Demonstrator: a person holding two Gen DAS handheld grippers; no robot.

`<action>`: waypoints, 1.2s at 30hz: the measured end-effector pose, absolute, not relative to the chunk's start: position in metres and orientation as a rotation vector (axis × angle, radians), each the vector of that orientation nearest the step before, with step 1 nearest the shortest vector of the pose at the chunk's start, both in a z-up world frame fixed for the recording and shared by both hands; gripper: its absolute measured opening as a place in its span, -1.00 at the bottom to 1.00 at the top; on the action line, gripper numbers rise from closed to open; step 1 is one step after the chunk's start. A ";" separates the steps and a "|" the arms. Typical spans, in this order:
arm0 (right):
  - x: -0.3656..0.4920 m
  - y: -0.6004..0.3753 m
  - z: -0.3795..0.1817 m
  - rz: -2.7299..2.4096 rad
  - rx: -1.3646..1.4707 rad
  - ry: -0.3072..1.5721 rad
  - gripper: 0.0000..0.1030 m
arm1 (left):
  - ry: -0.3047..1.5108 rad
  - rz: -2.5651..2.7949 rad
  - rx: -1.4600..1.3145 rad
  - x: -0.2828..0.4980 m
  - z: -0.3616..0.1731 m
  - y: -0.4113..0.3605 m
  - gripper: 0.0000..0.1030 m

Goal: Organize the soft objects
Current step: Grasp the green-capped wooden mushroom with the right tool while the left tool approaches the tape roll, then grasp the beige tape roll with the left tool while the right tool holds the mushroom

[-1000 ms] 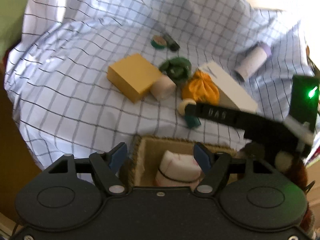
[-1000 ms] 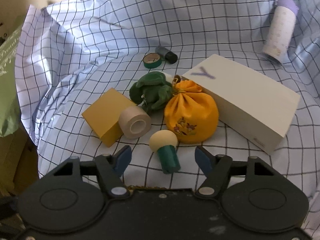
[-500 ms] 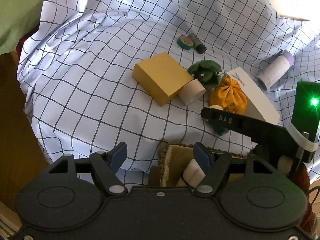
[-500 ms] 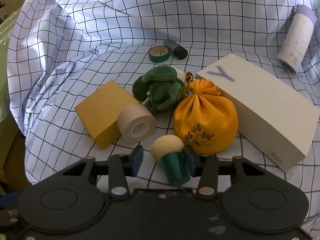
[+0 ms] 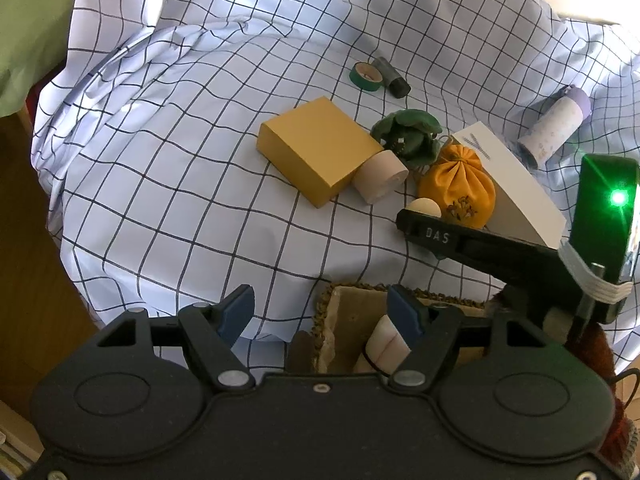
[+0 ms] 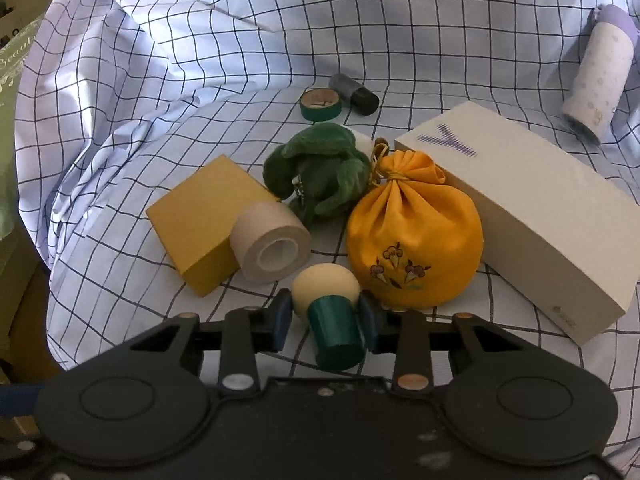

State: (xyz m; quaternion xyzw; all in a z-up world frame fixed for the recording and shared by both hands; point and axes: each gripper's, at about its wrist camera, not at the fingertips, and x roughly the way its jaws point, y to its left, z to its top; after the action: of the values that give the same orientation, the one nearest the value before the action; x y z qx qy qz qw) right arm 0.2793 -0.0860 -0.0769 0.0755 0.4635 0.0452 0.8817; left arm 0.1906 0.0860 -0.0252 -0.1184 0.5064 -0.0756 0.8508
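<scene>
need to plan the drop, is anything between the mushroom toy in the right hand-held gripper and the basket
Nothing visible blocks it. The right hand-held gripper is closed on the mushroom toy, and only bare checked cloth lies before the woven basket. A pale soft item already sits inside.

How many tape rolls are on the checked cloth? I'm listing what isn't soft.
2. A beige tape roll lies against the yellow box; a small green tape roll sits farther back beside a dark tube. Others may be hidden.
</scene>
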 end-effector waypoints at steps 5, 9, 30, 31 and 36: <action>0.269 -0.101 -0.063 0.093 0.210 0.942 -0.33 | 1.051 -0.152 -0.221 0.194 -0.021 0.082 0.33; 0.258 -0.117 -0.053 0.072 0.253 0.925 -0.32 | 1.035 -0.162 -0.179 0.202 -0.018 0.072 0.33; 0.225 -0.168 -0.046 0.027 0.383 0.917 -0.30 | 0.886 -0.005 -0.012 0.265 -0.015 0.014 0.33; 0.224 -0.169 -0.045 0.028 0.386 0.914 -0.30 | 0.881 0.002 -0.003 0.268 -0.017 0.012 0.33; 0.221 -0.172 -0.043 0.027 0.401 0.908 -0.30 | 0.903 0.013 0.078 0.277 -0.032 -0.002 0.33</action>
State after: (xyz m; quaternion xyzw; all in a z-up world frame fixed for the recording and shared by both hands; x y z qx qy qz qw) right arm 0.2211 -0.1717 -0.0428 0.1924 0.4355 0.0132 0.8793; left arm 0.2770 -0.0018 -0.0317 0.0379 0.4360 0.0063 0.8991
